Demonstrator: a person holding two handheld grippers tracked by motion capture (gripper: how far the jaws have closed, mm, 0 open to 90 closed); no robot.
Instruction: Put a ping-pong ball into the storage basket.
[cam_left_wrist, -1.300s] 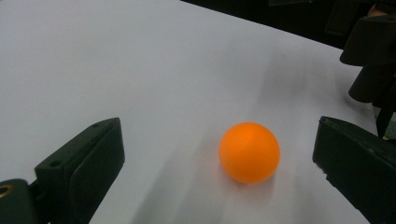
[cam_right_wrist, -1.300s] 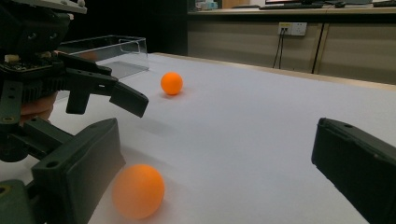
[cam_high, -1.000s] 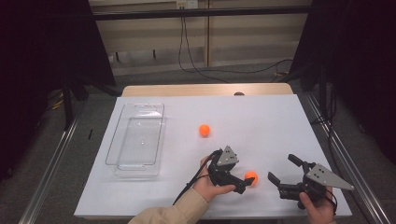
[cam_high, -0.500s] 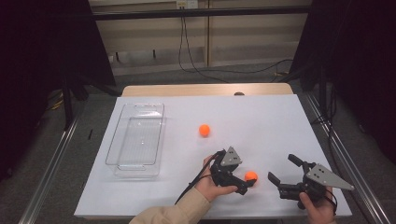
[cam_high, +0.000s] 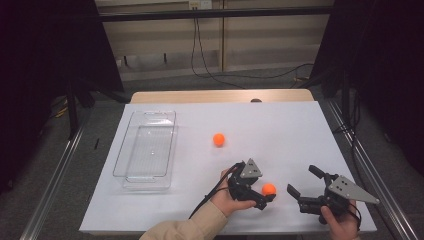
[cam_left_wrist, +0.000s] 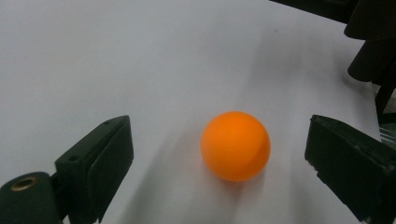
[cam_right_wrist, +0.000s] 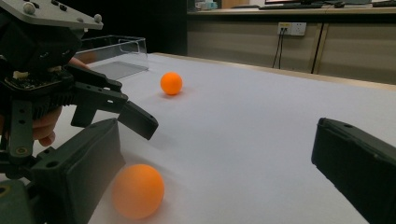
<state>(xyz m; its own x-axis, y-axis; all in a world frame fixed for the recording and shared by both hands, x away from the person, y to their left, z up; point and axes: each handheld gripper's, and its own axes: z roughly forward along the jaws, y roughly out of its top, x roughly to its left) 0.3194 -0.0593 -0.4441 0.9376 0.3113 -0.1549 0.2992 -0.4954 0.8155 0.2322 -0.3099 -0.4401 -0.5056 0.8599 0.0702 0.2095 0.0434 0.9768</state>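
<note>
1. Near the table's front edge, at about 5 o'clock from the sheet's middle, my left gripper (cam_high: 270, 196) straddles the near orange ball (cam_high: 269, 189).
2. Its jaws have just been closing, yet the left gripper view shows the near orange ball (cam_left_wrist: 236, 145) resting on the white sheet (cam_left_wrist: 140, 56) with a gap on both sides, so nothing is clamped.
3. My right gripper (cam_high: 304, 181) sits at 3 o'clock from that ball, near it but apart, its jaws spread wide on nothing.
4. A second orange ball (cam_high: 218, 139) lies well apart at 11 o'clock from the first.
5. At 9 o'clock from the second ball stands the clear tray (cam_high: 131, 145).
</note>
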